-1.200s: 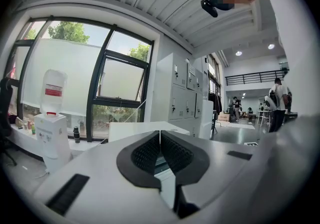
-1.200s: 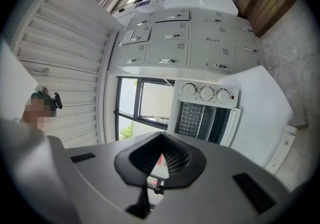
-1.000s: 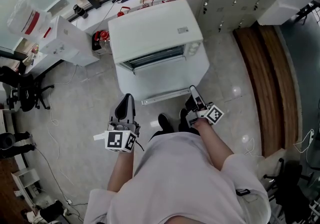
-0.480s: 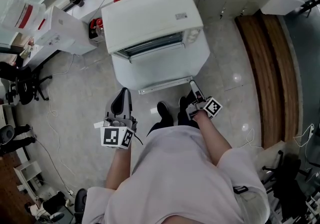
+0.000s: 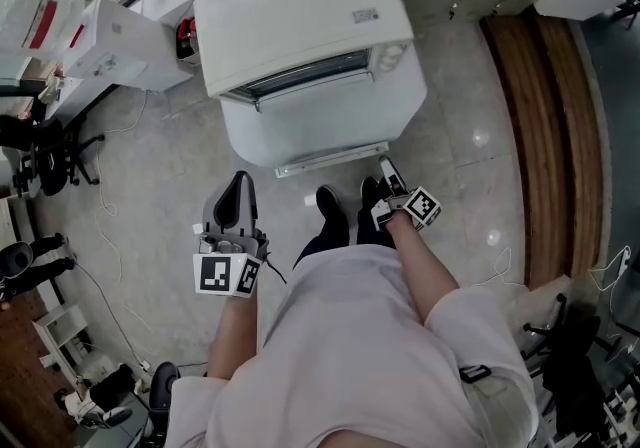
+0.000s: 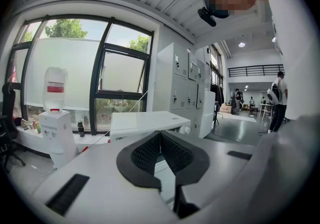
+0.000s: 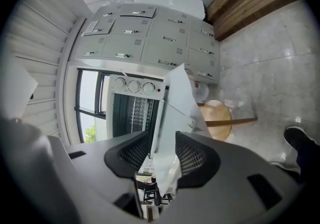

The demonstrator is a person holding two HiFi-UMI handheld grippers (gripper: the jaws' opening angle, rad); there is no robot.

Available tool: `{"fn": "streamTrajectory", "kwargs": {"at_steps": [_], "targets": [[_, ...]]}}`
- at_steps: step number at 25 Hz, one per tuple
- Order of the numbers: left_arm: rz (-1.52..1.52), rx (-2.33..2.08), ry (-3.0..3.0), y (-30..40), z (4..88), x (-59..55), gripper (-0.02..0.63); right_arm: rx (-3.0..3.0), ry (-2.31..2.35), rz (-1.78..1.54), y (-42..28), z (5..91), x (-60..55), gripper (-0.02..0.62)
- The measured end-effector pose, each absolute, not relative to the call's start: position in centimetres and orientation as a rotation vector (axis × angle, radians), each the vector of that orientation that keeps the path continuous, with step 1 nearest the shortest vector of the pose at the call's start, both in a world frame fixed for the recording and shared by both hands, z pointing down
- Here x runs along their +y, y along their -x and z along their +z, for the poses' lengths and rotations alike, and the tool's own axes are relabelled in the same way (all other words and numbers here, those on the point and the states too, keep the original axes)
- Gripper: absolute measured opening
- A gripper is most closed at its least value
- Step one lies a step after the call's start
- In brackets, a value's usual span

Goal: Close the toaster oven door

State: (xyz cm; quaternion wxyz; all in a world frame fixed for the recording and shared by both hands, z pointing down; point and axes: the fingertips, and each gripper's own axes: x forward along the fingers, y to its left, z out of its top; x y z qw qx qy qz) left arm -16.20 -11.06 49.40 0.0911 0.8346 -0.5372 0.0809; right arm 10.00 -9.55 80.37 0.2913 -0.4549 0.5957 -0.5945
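Toaster oven door [image 5: 320,126] is dropped open toward us, its handle [image 5: 332,159] along the near edge. We have the right gripper [image 5: 390,176] at the door's right corner. Its jaws have just been opening and now stand wide, with the door's edge between them but nothing clamped (a setup for lifting it shut, we reckon). The left gripper [image 5: 238,198] sits off to the left, well clear, jaws together and empty.

Person — pale short-sleeved shirt [image 5: 370,356], dark trousers [image 5: 318,248], black shoes [image 5: 328,208]. Left gripper [image 5: 240,184] and right gripper [image 5: 386,170] — grey shells, black ribbed pads [image 6: 145,153], each bearing a cube [image 5: 224,274] of black-and-white square markers.
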Motion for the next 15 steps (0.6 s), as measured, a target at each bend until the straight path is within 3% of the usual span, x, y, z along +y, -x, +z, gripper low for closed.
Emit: {"fn": "streamTrajectory", "kwargs": {"at_steps": [15], "targets": [[0.308, -1.592, -2.424, 16.4, 51.0, -11.4, 0.021, 1.514, 1.339, -1.745, -8.7, 87.0, -8.8, 0.167]]}}
